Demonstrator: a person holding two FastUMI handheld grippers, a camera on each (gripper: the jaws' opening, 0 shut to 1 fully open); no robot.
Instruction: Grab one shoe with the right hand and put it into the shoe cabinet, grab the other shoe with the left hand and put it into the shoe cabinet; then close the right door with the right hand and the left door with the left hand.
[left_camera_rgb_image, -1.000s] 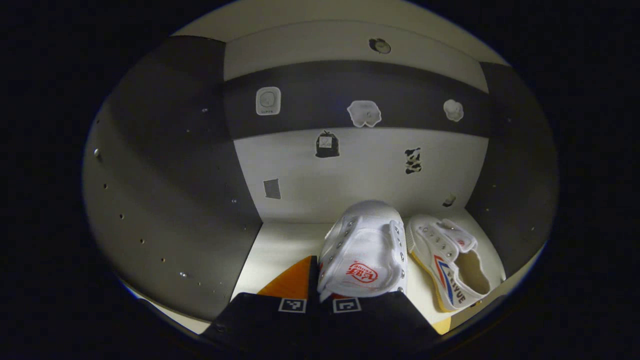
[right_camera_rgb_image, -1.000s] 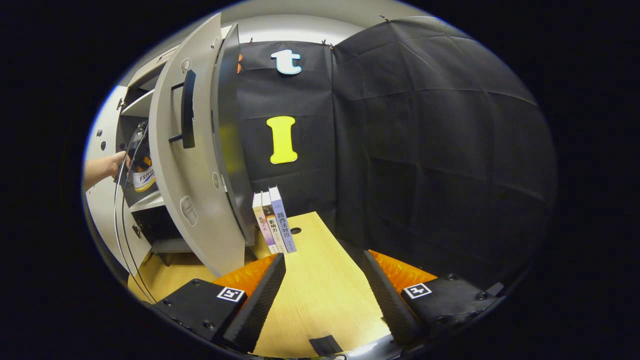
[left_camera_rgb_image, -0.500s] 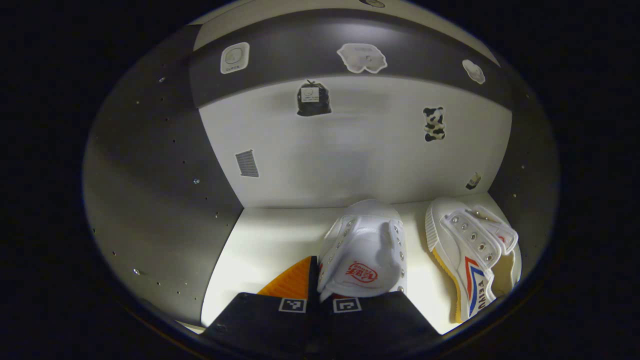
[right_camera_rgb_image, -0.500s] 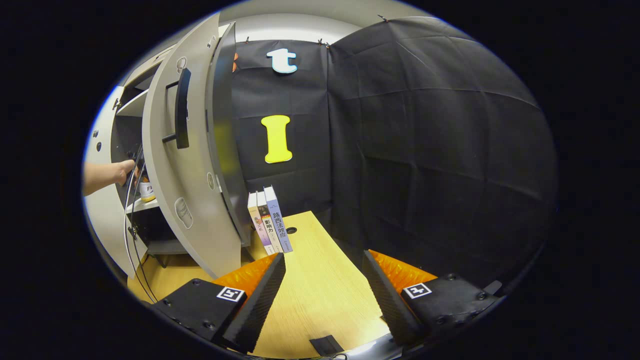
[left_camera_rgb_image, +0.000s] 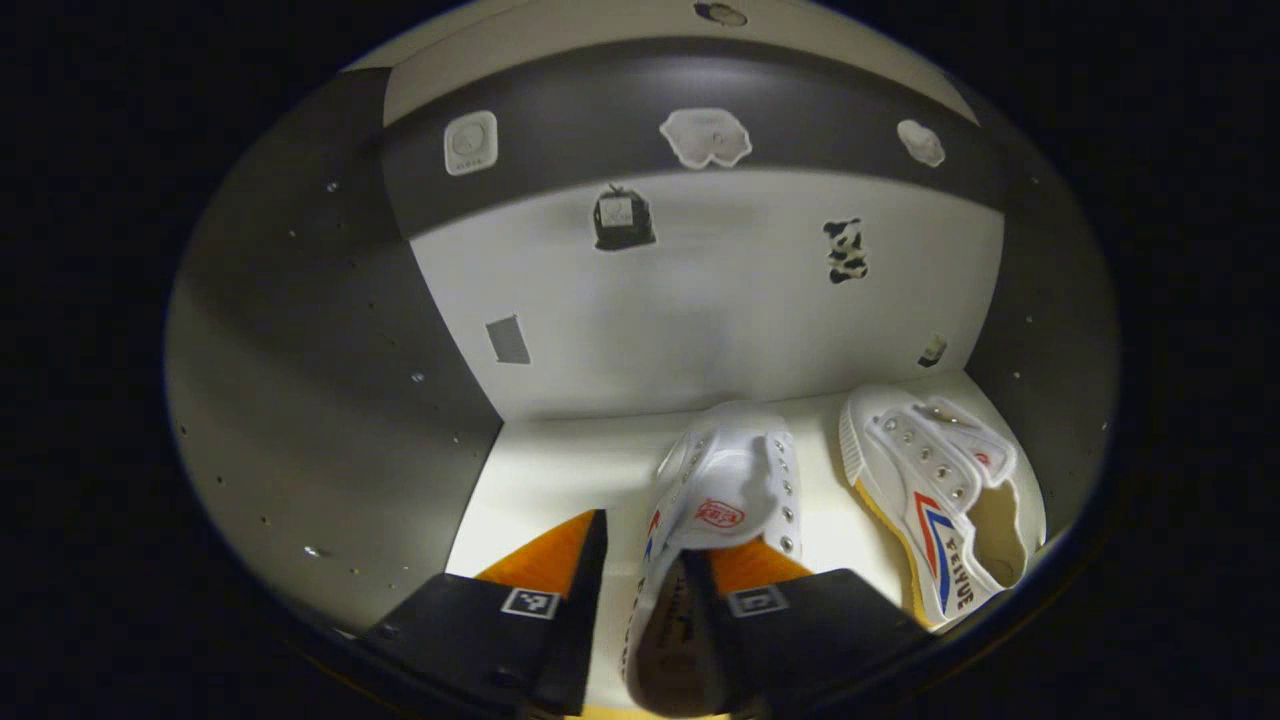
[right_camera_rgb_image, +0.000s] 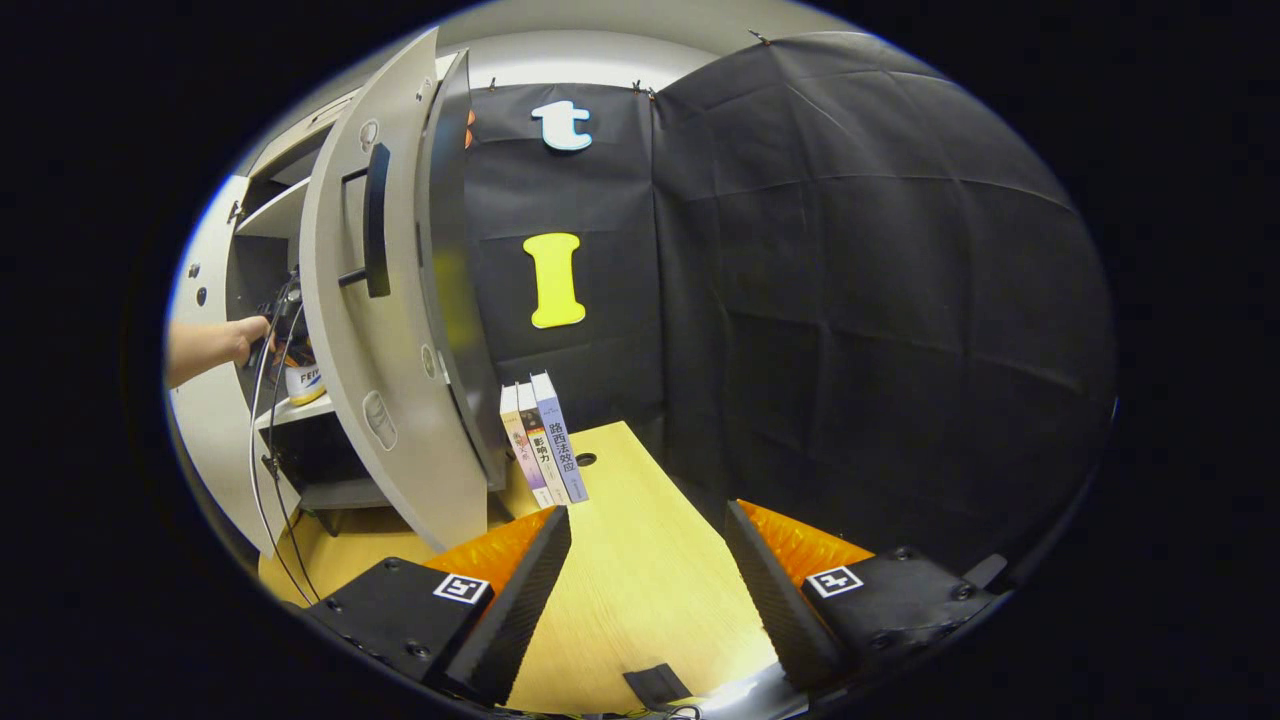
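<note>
Inside the shoe cabinet, a white shoe (left_camera_rgb_image: 725, 490) with a red logo rests on the pale shelf (left_camera_rgb_image: 560, 480), toe toward the back wall. My left gripper (left_camera_rgb_image: 645, 545) is open around its heel end: one finger stands left of the shoe, the other over its opening. The second white shoe (left_camera_rgb_image: 940, 500), striped red and blue, lies to the right on the same shelf. My right gripper (right_camera_rgb_image: 645, 520) hangs open over the wooden table (right_camera_rgb_image: 640, 570), holding nothing. The right gripper view has the open right door (right_camera_rgb_image: 390, 330) with its dark handle (right_camera_rgb_image: 376, 220), and a hand (right_camera_rgb_image: 210, 340) reaching into the cabinet.
Three books (right_camera_rgb_image: 540, 440) stand upright on the table beside the open door. Cables (right_camera_rgb_image: 262, 440) hang from the hand down past the cabinet front. Stickers dot the cabinet's back wall (left_camera_rgb_image: 700, 300). Its dark side walls close in on both sides of the shelf.
My left gripper has opened and let go of the shoe, which now rests on the shelf. The camera has drawn back a little. The right gripper has stayed in place.
</note>
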